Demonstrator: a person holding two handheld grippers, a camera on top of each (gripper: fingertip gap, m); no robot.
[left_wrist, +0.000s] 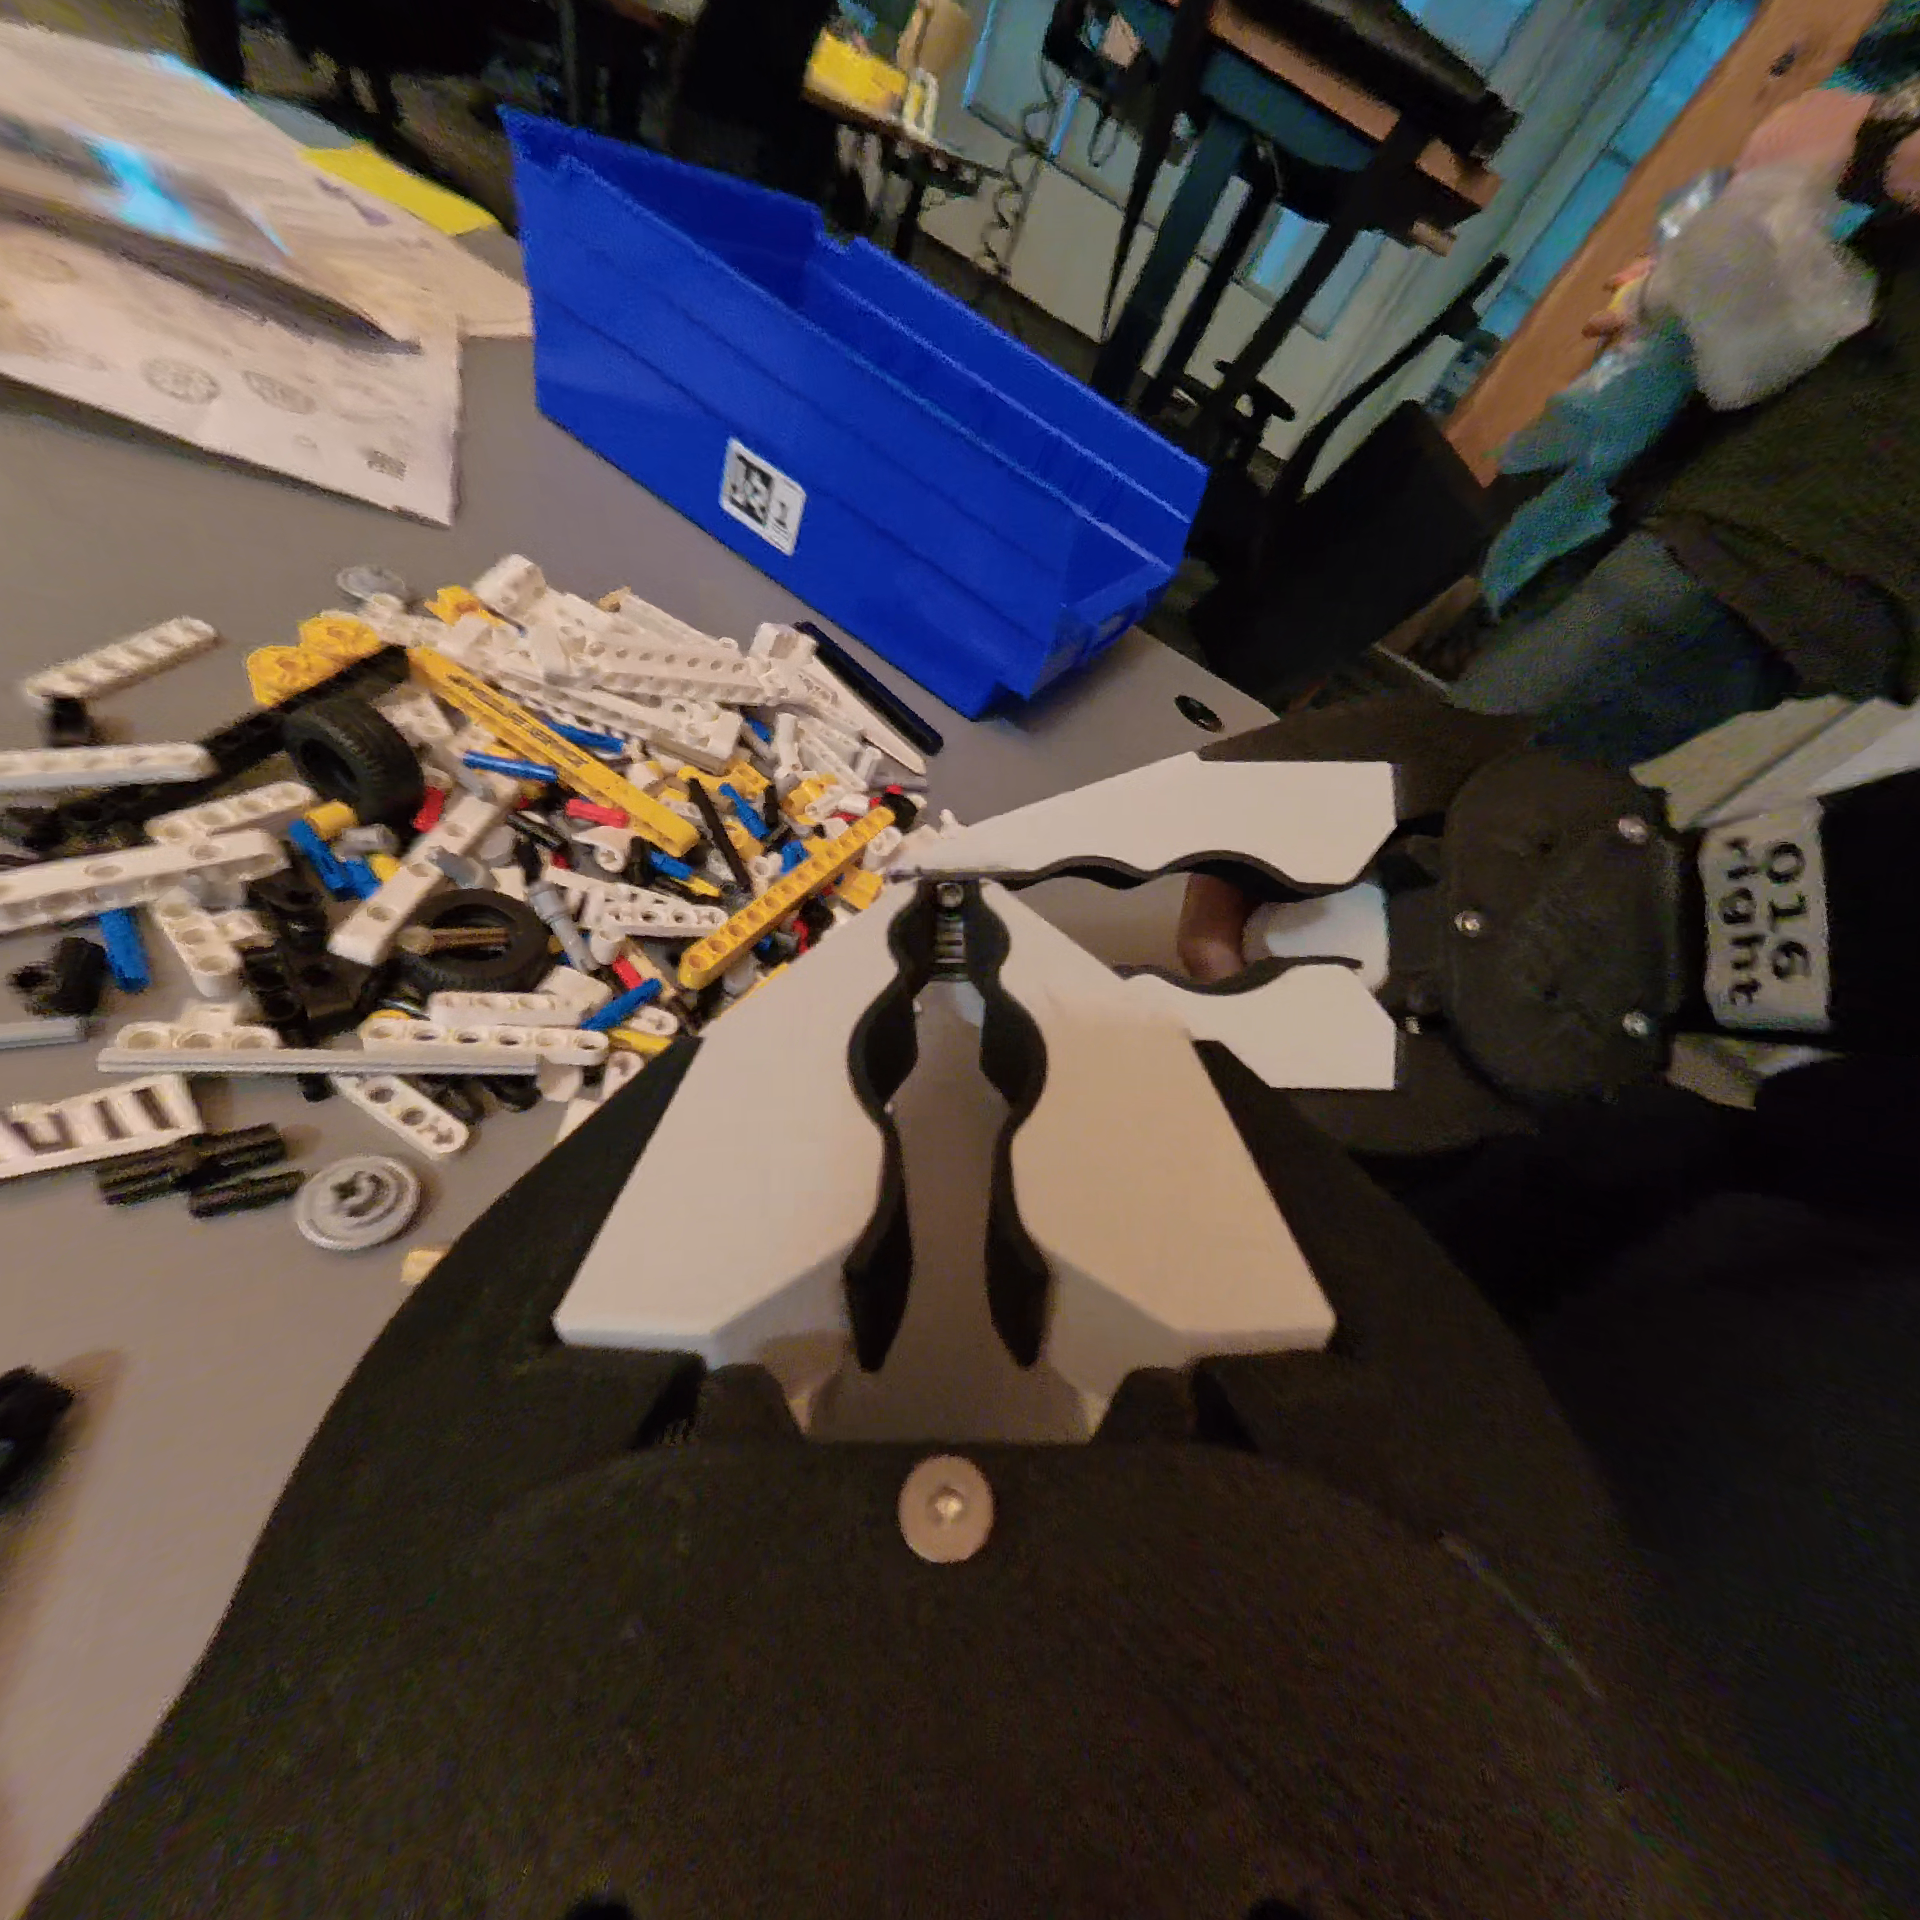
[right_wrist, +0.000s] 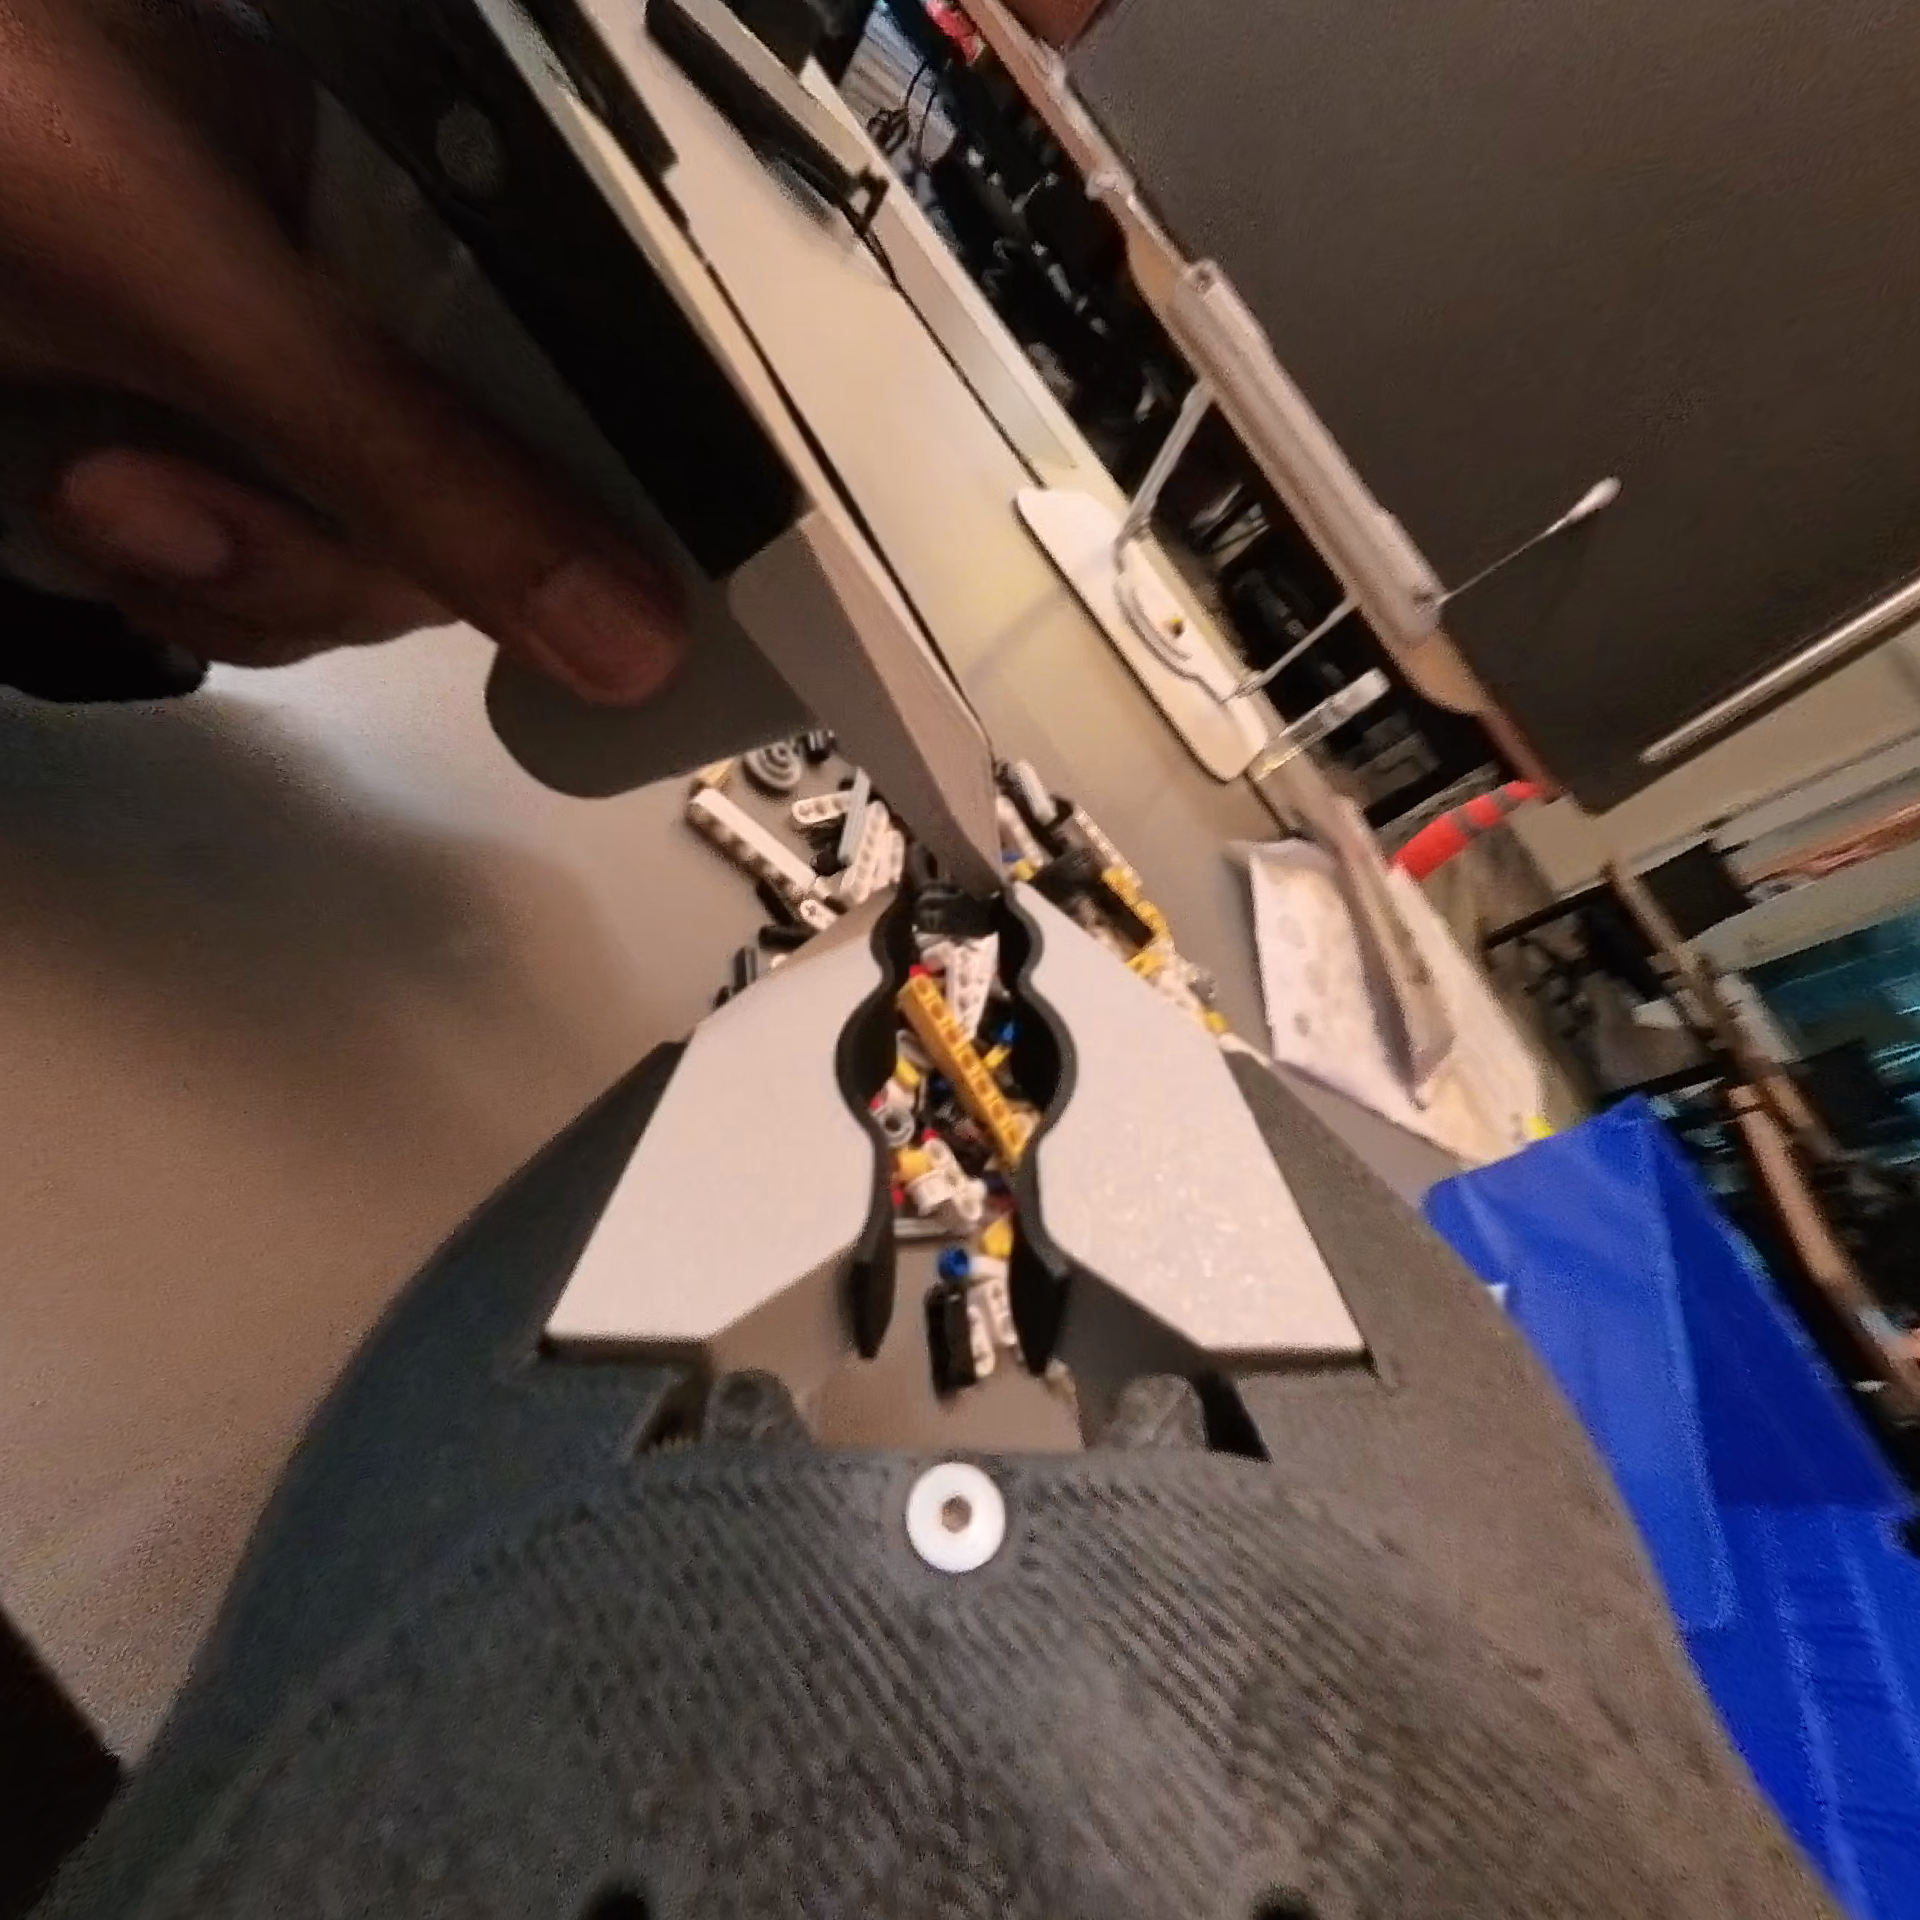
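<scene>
Left wrist view: left gripper (left_wrist: 943, 885) narrow, tips together against a small black sprung part (left_wrist: 945, 923), which the right gripper (right_wrist: 954, 902) pinches above the grey table's (left_wrist: 260, 1351) right edge, just beside the brick pile (left_wrist: 468, 831); blue bin (left_wrist: 831, 416) behind.

Blue bin (left_wrist: 883, 416); grey table (left_wrist: 208, 551); white, yellow, black, blue, red bricks (left_wrist: 499, 831); white claw fingers (left_wrist: 748, 1164), black wavy pads.

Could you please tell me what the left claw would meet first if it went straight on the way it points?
Most likely the upper finger of the right claw, which crosses right in front of the tips of the left claw, just past the small dark spring piece between them; depth is hard to judge.
</scene>
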